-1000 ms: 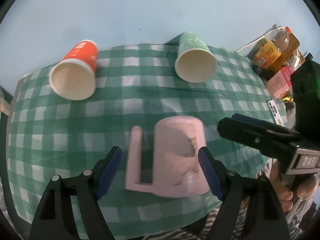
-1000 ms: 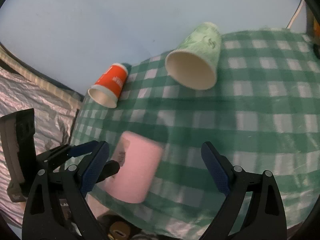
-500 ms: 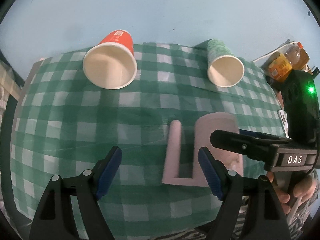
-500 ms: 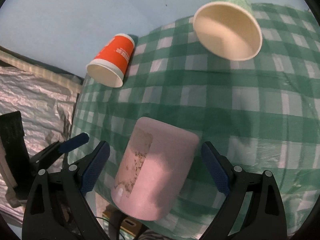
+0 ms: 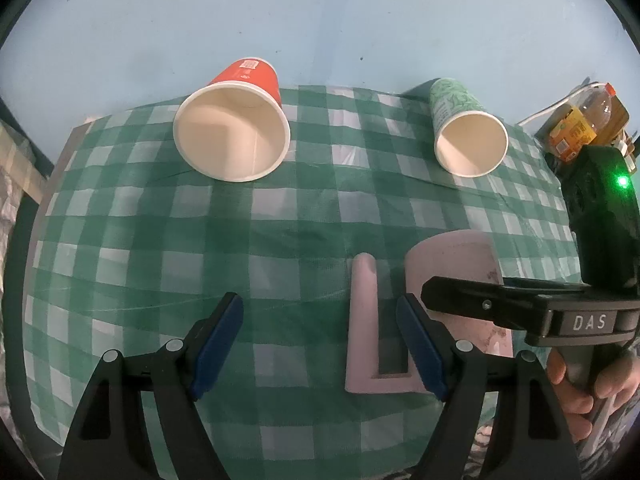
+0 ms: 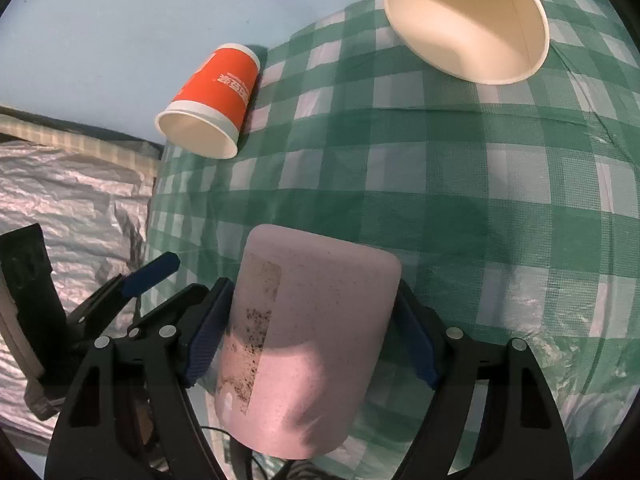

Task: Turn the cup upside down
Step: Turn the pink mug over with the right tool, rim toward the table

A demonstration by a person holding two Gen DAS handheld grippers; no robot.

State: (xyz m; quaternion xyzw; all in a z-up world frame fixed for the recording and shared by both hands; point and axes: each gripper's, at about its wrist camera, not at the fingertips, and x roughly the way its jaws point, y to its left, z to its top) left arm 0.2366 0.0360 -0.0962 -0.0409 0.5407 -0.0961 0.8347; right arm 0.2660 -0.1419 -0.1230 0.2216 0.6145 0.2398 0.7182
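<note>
Left gripper (image 5: 320,344) open, holding nothing, beside the mug's handle (image 5: 362,320). Pink mug (image 6: 308,344) sits base-up near the front edge of the checked cloth (image 6: 460,200), right gripper (image 6: 310,336) closed on its body. Looks rigid, moderately heavy, matte; mid-wall grip seems secure. Red cup (image 5: 236,128) and green cup (image 5: 466,136) lie on their sides behind.
</note>
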